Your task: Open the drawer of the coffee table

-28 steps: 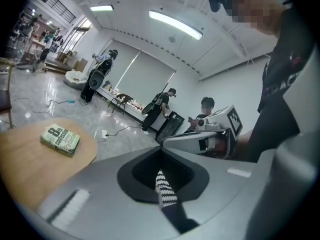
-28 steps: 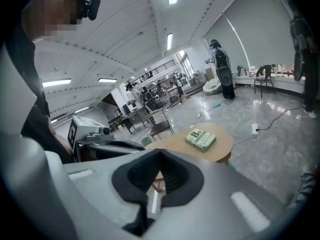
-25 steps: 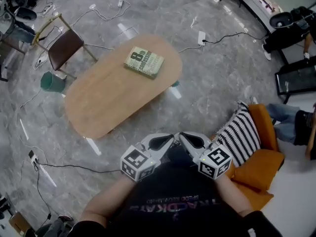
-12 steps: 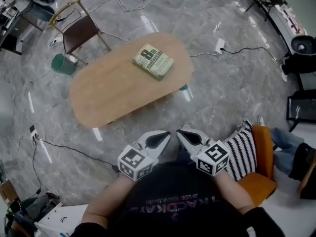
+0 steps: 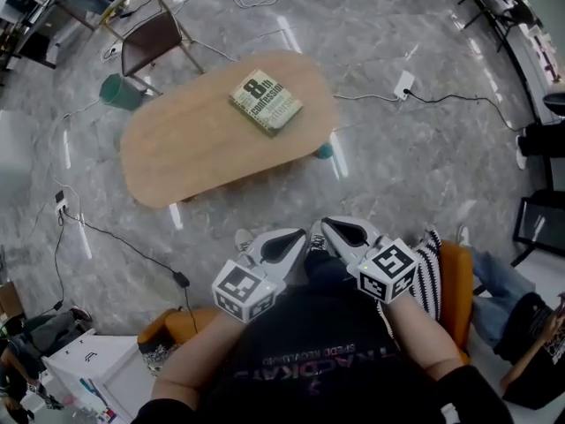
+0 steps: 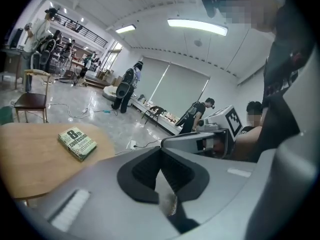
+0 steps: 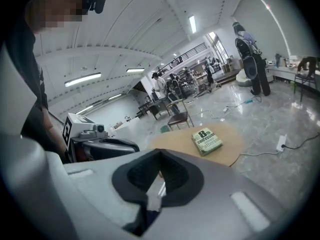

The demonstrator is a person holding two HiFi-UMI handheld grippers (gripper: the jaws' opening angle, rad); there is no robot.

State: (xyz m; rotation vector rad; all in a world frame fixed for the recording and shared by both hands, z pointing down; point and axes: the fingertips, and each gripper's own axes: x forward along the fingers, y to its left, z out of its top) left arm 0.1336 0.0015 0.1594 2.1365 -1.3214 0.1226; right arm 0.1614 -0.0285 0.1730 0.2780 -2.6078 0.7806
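The oval wooden coffee table stands on the marble floor ahead of me, with a book lying on its far right part. No drawer shows from above. My left gripper and right gripper are held side by side close to my chest, well short of the table, both shut and empty. The left gripper view shows its shut gripper, the table and the book. The right gripper view shows its shut gripper below the book.
A brown chair and a green bin stand beyond the table's left end. Cables and a power strip lie on the floor. An orange seat with a striped cushion is right behind me. People stand far off.
The head view has swung: chair, bin and table have slid across the picture, and the orange seat now lies close under me. Both grippers travelled with me, staying shut and side by side.
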